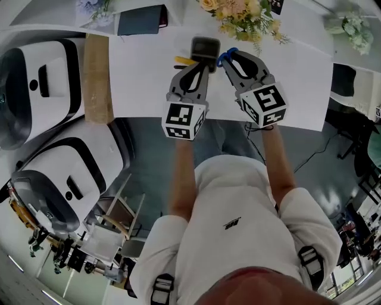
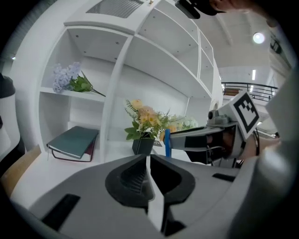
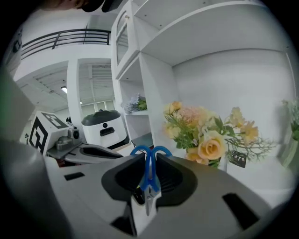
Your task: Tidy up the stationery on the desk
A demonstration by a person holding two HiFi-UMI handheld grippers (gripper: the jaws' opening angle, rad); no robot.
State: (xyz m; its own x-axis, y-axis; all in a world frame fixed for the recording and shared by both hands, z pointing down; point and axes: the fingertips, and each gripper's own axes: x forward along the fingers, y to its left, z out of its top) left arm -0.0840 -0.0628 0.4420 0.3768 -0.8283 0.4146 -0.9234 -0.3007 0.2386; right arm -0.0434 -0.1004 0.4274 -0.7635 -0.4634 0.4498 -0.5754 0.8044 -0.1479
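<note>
Closest in, the person's white shirt point(image 1: 238, 220) fills the bottom of the head view, with both arms stretched out over the near edge of the white desk point(image 1: 143, 77).

The left gripper point(image 2: 148, 175) has its jaws pressed together, and I can't see anything between them. The right gripper point(image 3: 148, 179) sits just to its right and is clamped on a pair of blue-handled scissors point(image 3: 150, 163). The handle loops stick out past the jaw tips on the far side and the blades point back toward the hand. So the scissors are up off the desk in the right gripper, roughly over the middle of the far half.

Just left of the left gripper's tips there's a small yellow thing point(image 1: 183, 59). It's too small to say what it is, or whether it's lying on the desk. Right beyond both sets of tips is a dark grey boxy container point(image 1: 205, 46).

Along the desk's left edge there's a wooden board point(image 1: 97, 77), and further left, off the desk, are two big white-and-black machines point(image 1: 36, 83).

At the far side there's a bunch of yellow and peach flowers point(image 1: 241, 15) in a dark pot. Left of them a dark notebook point(image 1: 141, 21) lies in a cubby of the white shelf unit point(image 2: 117, 70), with pale purple flowers point(image 2: 70, 79) on the shelf above it.
</note>
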